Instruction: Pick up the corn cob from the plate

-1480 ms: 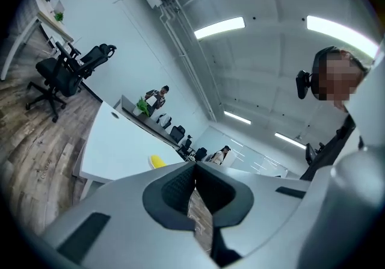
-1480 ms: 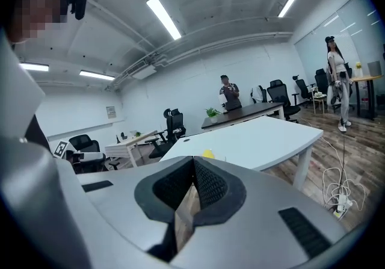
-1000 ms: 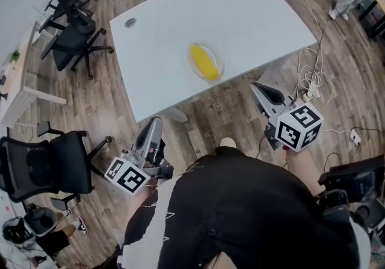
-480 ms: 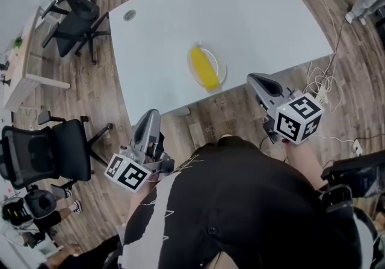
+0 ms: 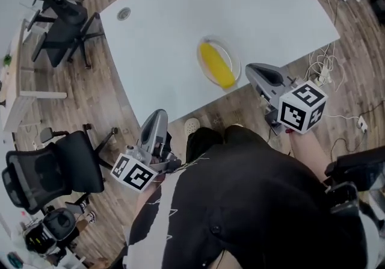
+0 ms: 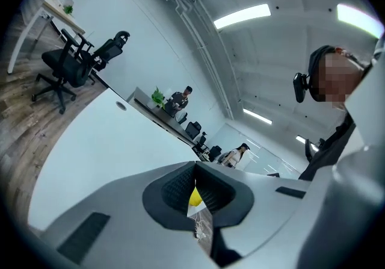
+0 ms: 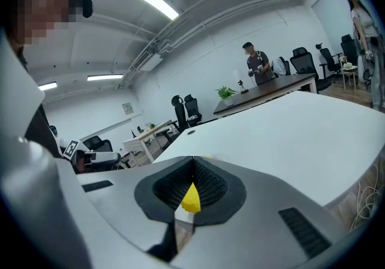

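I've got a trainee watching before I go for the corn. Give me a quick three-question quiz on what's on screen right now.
1. True or false: the corn cob lies on the plate.
2. Where on the table does the plate stand? A) near the edge closest to the person B) dead centre C) at the far edge
3. How do the jaws of the left gripper and the right gripper stand?
Key: 1 true. 2 A. 3 both shut, with nothing held.
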Demonstrator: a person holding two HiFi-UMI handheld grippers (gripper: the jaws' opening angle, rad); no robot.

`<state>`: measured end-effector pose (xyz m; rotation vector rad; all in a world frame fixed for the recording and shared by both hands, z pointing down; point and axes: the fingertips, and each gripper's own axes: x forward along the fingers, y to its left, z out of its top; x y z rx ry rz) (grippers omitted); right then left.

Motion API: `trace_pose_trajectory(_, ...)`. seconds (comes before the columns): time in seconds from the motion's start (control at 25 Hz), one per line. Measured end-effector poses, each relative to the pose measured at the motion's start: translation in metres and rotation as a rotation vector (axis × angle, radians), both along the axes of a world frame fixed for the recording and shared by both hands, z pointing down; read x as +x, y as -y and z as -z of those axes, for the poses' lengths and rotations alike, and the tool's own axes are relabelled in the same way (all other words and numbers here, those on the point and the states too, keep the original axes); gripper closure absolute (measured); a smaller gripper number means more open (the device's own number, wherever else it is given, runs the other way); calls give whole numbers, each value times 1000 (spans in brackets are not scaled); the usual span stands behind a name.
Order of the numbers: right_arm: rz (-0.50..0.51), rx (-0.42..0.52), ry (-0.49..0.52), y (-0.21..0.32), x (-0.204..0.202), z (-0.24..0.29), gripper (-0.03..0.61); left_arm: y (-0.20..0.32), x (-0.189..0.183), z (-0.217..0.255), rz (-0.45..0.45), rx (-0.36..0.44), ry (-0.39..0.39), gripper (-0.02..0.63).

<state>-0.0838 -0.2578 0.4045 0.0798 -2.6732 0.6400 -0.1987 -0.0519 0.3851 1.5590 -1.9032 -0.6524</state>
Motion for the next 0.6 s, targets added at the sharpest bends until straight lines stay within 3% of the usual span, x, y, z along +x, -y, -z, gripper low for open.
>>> trace_pose_trajectory(0.12, -75, 12, -6, -4, -12, 1, 565, 11, -25, 3, -97, 15, -3, 600)
trace_pose_trajectory(0.32, -184, -5, -29, -14, -28, -9, 565, 13, -66, 7, -232, 20, 57, 600)
trace_pose_trajectory(0.52, -269, 115, -113, -21, -33, -22, 565, 3, -101, -4, -298, 31, -12, 601)
trace_pose_trajectory(0.6, -341, 116, -115, -21, -34, -27, 565, -4, -111, -9, -346, 14, -13, 600)
